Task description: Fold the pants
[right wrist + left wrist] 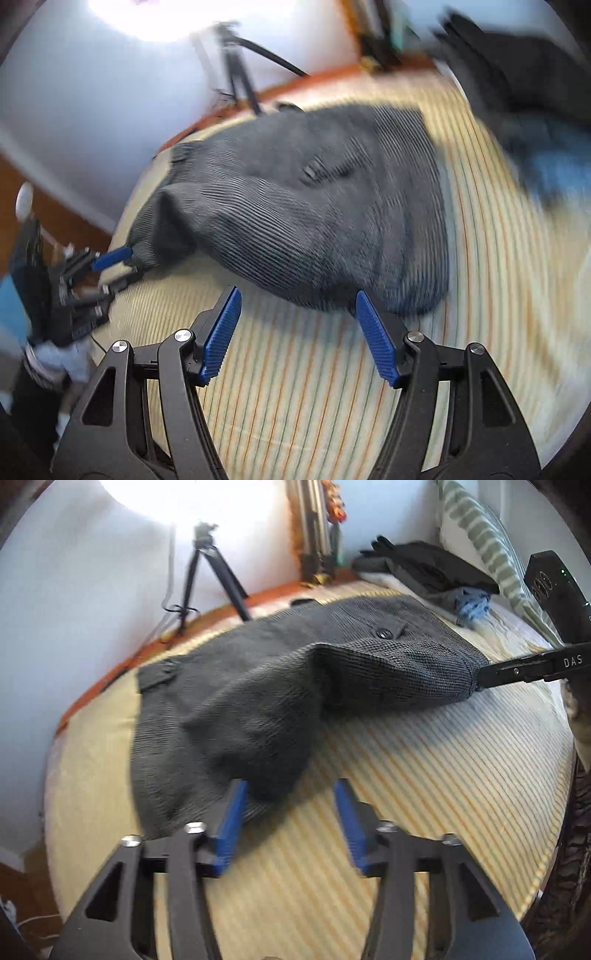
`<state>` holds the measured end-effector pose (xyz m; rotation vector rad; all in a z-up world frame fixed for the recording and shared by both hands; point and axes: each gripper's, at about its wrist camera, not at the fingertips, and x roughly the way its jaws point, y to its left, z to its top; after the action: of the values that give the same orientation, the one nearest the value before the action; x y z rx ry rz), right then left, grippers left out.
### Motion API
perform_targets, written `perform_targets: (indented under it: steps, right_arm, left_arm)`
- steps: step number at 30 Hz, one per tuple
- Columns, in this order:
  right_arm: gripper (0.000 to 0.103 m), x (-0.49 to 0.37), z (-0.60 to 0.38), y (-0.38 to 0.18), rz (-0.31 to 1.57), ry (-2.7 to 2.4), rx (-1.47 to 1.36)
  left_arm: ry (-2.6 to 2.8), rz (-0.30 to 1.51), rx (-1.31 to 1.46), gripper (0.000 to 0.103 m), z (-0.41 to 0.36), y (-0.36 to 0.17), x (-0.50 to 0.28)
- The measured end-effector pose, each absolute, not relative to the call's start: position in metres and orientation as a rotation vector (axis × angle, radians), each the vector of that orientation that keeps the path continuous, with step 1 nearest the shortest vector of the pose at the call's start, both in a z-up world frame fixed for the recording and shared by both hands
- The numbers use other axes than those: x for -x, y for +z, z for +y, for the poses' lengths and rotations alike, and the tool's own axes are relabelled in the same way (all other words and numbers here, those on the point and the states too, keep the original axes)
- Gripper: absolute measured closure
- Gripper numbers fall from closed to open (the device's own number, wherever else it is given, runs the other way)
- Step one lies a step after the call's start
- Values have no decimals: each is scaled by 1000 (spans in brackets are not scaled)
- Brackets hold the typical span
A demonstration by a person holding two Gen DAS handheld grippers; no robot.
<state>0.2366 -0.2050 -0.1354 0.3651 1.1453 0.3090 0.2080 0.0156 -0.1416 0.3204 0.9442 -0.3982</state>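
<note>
- The grey corduroy pants [258,686] lie partly folded on the bed [424,775], over its striped cover; the button [384,632] on top marks the back-pocket side, so the seat faces up, and one layer already lies doubled over the rest.
- The left hand-held gripper [291,801] has its blue pads [232,812] spread apart at the near edge of the cloth; the left pad touches or just overlaps the fabric, probably so that a fresh pinch can be taken at the lower corner of the fold.
- The right hand-held gripper [297,306] is likewise spread in its own view, holding nothing, with the rounded folded edge just beyond its tips; in the left view its dark tip [491,675] meets the far corner of the pants, though whether it touches or only nears the cloth is hard to tell there.
- The two tools stand at opposite ends of the same edge, which suits lifting it evenly for the next fold.
- A pile of dark clothes [436,568] sits well apart by the striped pillow [480,535]; a tripod [207,572] stands beyond the bed.
</note>
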Motion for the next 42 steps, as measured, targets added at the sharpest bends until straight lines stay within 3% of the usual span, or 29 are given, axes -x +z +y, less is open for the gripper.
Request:
perform_targets:
  steps: [6, 13, 16, 18, 21, 23, 26, 28, 32, 38, 41, 42]
  right_arm:
    - [33, -240, -220, -145, 1107, 251, -571]
    - [32, -225, -232, -140, 1067, 209, -679]
    - [31, -216, -241, -147, 1065, 181, -760]
    - [31, -213, -243, -151, 1073, 177, -768]
    - [31, -219, -244, -165, 1111, 188, -846]
    - [31, -227, -242, -173, 1110, 182, -877]
    - [31, -238, -243, -185, 1086, 200, -986]
    - [38, -241, -246, -190, 1056, 187, -1022]
    - [74, -245, -248, -184, 999, 188, -989]
    - [83, -255, -234, -116, 889, 259, -697]
    - [83, -253, -232, -113, 917, 232, -602]
    - [83, -253, -230, -119, 941, 212, -563]
  left_arm:
    - [-353, 1004, -256, 36, 0, -155, -227]
    - [-243, 1040, -335, 33, -16, -179, -245]
    - [-269, 1050, -285, 37, -8, -179, -249]
    - [-261, 1045, -292, 60, -6, -178, -251]
    - [-262, 1049, -307, 78, 2, -174, -252]
    - [-269, 1051, -314, 85, 8, -172, -252]
    - [-308, 1055, -300, 87, 16, -161, -246]
    - [-338, 1053, -313, 88, 18, -152, -240]
    - [-397, 1038, -389, 89, 21, -128, -224]
    - [-494, 1095, -483, 88, 19, -124, -203]
    - [-552, 1156, -504, 87, 15, -140, -191]
    - [-552, 1171, -522, 82, 15, -145, -187]
